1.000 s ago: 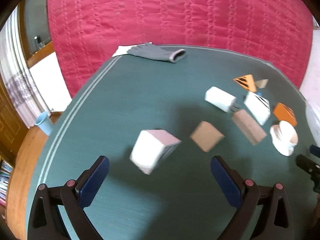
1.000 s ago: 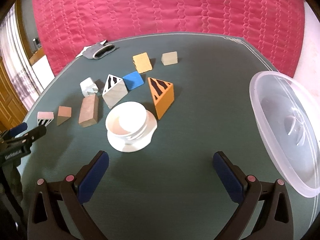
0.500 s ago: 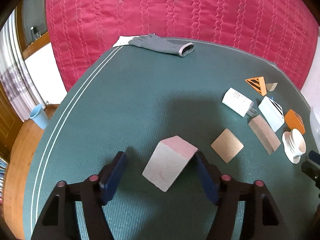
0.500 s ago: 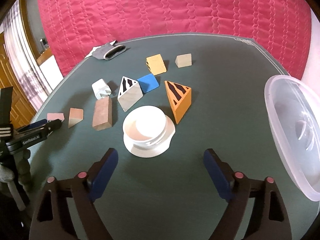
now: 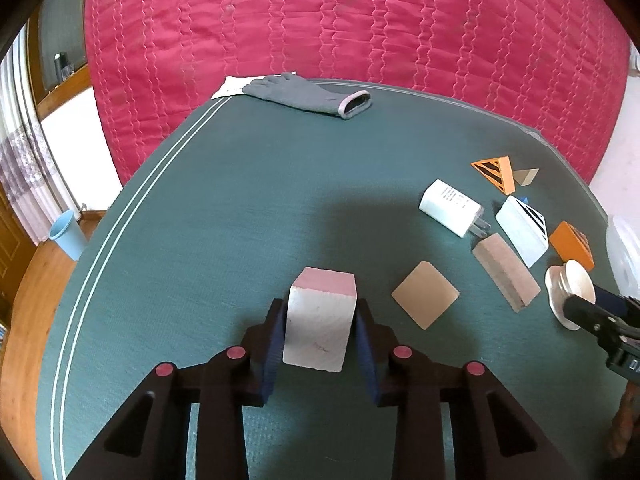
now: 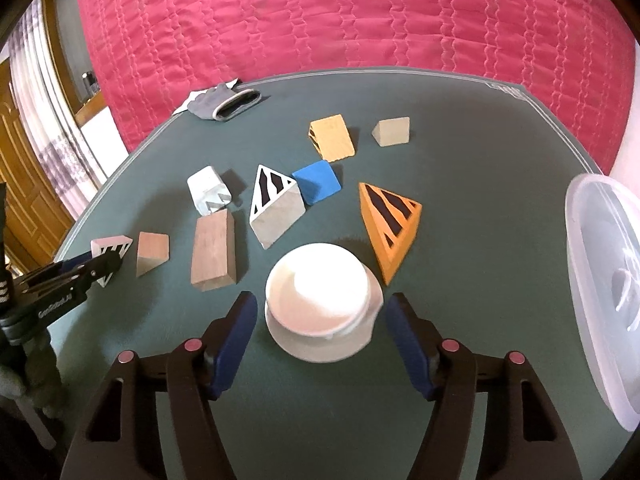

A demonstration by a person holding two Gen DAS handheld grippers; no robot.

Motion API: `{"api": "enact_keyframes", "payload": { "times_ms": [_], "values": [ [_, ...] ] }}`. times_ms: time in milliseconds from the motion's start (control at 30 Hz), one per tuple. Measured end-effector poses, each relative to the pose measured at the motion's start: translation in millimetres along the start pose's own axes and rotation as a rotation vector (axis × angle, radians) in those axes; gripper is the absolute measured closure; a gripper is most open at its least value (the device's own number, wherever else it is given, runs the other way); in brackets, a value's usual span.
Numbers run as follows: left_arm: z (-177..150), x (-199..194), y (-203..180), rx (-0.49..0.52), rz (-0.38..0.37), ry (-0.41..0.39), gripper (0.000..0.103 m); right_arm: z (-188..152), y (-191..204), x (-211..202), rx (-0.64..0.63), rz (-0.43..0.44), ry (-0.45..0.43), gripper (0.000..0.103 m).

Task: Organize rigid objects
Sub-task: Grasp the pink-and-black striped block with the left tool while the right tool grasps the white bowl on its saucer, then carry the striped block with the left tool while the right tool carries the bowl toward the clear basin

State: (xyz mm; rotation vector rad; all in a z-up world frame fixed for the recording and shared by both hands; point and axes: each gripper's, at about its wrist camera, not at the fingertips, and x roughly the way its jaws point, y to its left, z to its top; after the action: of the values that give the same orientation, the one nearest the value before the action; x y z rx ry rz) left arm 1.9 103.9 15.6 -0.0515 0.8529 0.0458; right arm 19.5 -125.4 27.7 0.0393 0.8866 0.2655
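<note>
A white block with a pink top (image 5: 320,320) sits on the green table mat (image 5: 224,216). My left gripper (image 5: 320,312) is closing on it, and both blue pads lie against its sides. The right wrist view shows the same block (image 6: 112,244) at the far left, with a striped face. A white bowl on a saucer (image 6: 318,284) stands between the fingers of my right gripper (image 6: 320,302). Its jaws are closing, with a small gap still on each side of the bowl. The right gripper's tip (image 5: 580,308) shows beside the bowl (image 5: 568,280) in the left wrist view.
Beyond the bowl lie an orange striped wedge (image 6: 392,224), a white striped wedge (image 6: 276,208), a blue block (image 6: 318,186), a long tan block (image 6: 210,246) and a white charger (image 6: 208,194). A clear plastic lid (image 6: 604,288) is at the right, a grey glove (image 6: 224,102) at the far edge.
The left jaws came in from wide apart until they met the pink-topped block. The right jaws narrowed and moved forward, so the bowl now sits between them.
</note>
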Motion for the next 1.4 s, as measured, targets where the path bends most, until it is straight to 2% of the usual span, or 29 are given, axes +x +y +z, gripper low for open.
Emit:
{"api": "enact_keyframes", "payload": {
  "times_ms": [100, 300, 800, 1400],
  "values": [
    [0, 0, -4, 0.003, -0.004, 0.003, 0.069, 2, 3, 3, -0.01, -0.01, -0.005, 0.036],
    [0, -4, -14, 0.014, -0.014, 0.001, 0.069, 0, 4, -1, -0.021, -0.002, -0.02, 0.049],
    [4, -17, -39, 0.069, 0.02, -0.033, 0.072, -11, 0, -21, -0.016, 0.015, -0.038, 0.049],
    [5, -34, -79, 0.151, -0.018, -0.075, 0.072, -14, -32, -54, 0.038, -0.015, -0.099, 0.049]
  ]
}}
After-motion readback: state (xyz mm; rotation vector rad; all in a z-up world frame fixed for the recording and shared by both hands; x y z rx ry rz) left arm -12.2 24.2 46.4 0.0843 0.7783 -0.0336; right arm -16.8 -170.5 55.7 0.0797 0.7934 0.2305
